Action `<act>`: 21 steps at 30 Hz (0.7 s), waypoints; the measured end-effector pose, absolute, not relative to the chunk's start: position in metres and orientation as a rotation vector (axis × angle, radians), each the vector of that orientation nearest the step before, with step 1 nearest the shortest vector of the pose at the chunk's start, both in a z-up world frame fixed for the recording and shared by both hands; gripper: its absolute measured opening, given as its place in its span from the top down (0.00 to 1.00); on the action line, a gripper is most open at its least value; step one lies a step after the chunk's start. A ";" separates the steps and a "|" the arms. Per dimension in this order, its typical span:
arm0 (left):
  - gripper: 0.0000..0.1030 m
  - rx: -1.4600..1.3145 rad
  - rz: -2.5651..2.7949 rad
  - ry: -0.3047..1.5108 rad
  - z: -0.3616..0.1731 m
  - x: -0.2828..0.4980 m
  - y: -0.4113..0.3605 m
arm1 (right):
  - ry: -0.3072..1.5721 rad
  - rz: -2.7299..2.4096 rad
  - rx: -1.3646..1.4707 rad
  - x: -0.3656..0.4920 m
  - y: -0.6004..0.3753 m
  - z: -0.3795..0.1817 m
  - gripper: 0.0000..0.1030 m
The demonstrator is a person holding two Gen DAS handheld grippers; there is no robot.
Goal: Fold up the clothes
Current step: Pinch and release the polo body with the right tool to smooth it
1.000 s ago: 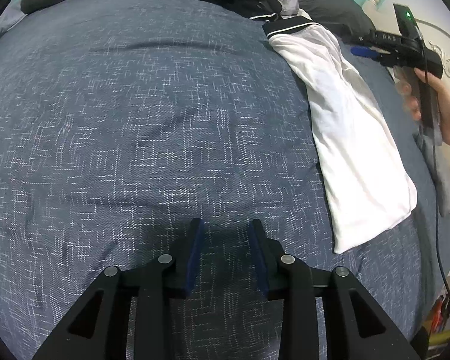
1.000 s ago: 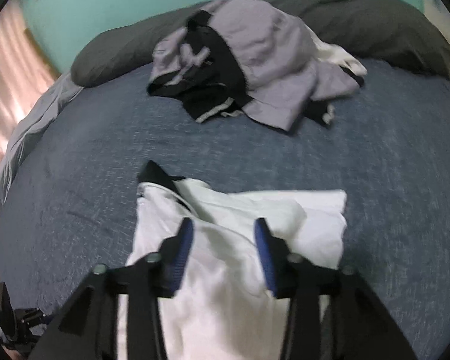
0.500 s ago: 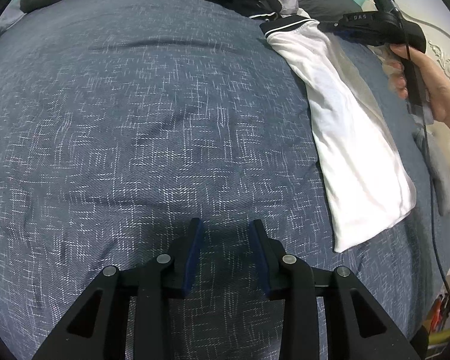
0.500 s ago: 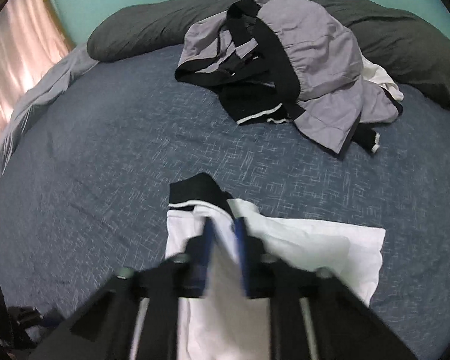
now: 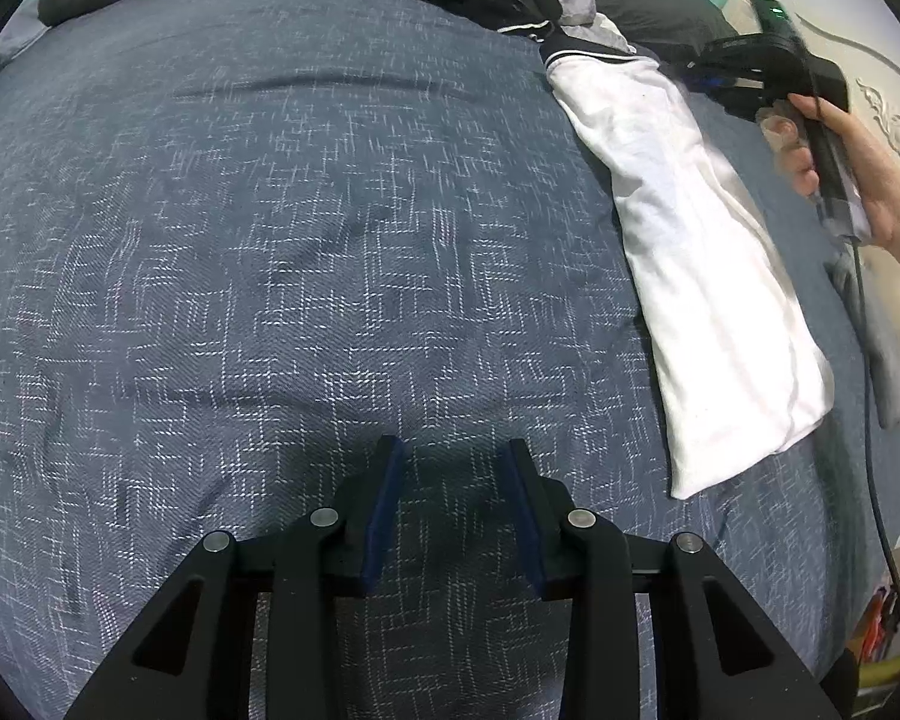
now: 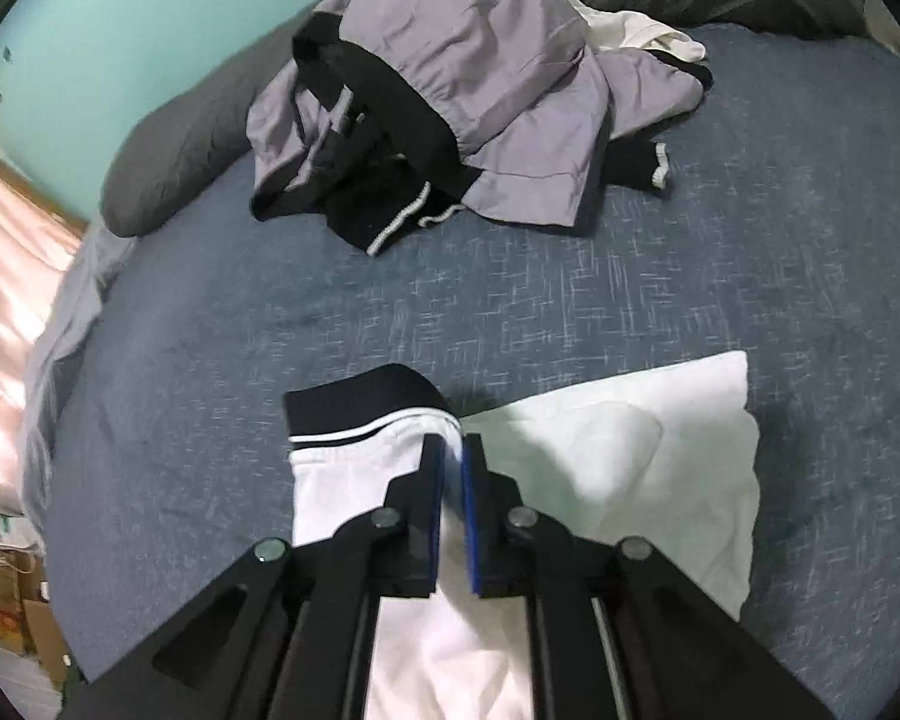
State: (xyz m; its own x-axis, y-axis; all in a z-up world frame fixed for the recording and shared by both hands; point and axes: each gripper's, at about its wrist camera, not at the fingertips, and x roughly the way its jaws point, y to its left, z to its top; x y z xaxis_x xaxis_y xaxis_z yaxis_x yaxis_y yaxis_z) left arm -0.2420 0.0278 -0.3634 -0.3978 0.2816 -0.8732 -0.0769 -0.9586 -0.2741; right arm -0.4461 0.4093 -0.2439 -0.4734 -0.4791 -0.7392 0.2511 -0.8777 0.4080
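White garment (image 6: pixel 606 480) pinched near its black collar (image 6: pixel 360 402) in my right tongs (image 6: pixel 453 462); left tongs (image 5: pixel 450 468) gaping, empty, left of it over bed (image 5: pixel 270 240).

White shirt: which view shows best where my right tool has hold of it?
The right wrist view. There the right tool is pinched shut on the white shirt just below its black collar. The left wrist view shows the shirt laid out long, but the grip point is hidden.

Matt woven bedspread (image 5: pixel 270 240); smooth white cotton garment (image 6: pixel 630 468).
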 end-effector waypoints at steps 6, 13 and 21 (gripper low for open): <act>0.62 -1.585 2.445 -0.279 -0.365 -0.242 0.030 | -0.383 -2.348 1.282 -0.430 0.441 -0.239 0.54; 0.62 -1.576 2.446 -0.269 -0.362 -0.243 0.040 | -0.147 -2.312 1.364 -0.383 0.451 -0.259 0.54; 0.61 -1.545 2.439 -0.228 -0.355 -0.249 0.069 | -0.049 -2.338 1.386 -0.361 0.451 -0.278 0.80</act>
